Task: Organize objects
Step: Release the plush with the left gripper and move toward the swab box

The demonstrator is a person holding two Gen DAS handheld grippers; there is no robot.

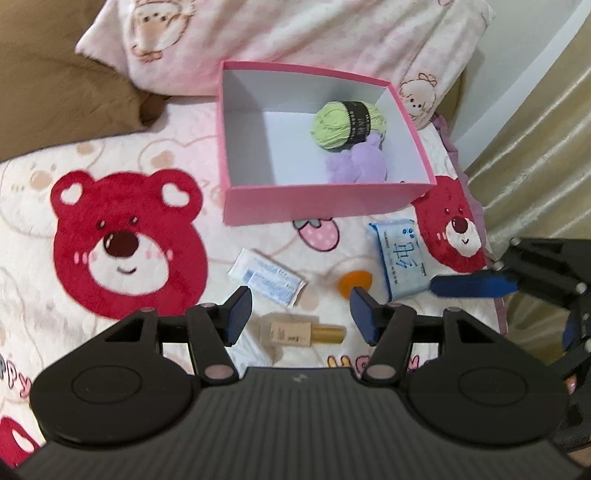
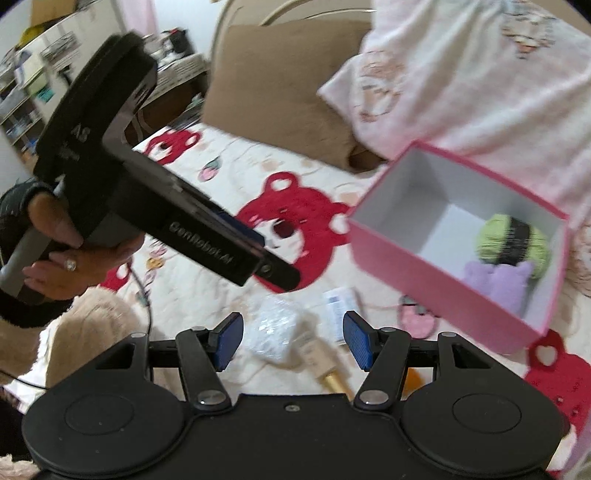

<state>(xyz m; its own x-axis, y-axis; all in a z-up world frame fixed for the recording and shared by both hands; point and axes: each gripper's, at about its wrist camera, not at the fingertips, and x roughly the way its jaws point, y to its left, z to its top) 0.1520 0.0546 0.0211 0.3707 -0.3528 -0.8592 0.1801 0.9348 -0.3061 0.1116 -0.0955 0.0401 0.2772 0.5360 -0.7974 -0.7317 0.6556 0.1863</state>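
Note:
A pink box (image 1: pixel 317 210) stands open on the bear-print blanket, with a green yarn ball (image 1: pixel 347 123) and a purple plush (image 1: pixel 356 164) inside. In front of it lie a white sachet (image 1: pixel 266 278), an orange disc (image 1: pixel 354 282), a blue tissue pack (image 1: pixel 400 260) and a gold-capped bottle (image 1: pixel 303 332). My left gripper (image 1: pixel 301 314) hovers open above the bottle, pads clear of it. My right gripper (image 2: pixel 293 339) is open and empty over a clear-wrapped white packet (image 2: pixel 273 332) and the bottle (image 2: pixel 325 365). The box (image 2: pixel 443 273) sits to its right.
A pink pillow (image 1: pixel 295 33) and a brown cushion (image 1: pixel 55 85) lie behind the box. One of the right gripper's blue fingers (image 1: pixel 472 286) reaches in beside the tissue pack. A hand (image 2: pixel 62 251) holds the left gripper's body (image 2: pixel 147 206). A curtain (image 1: pixel 535 166) hangs at the right.

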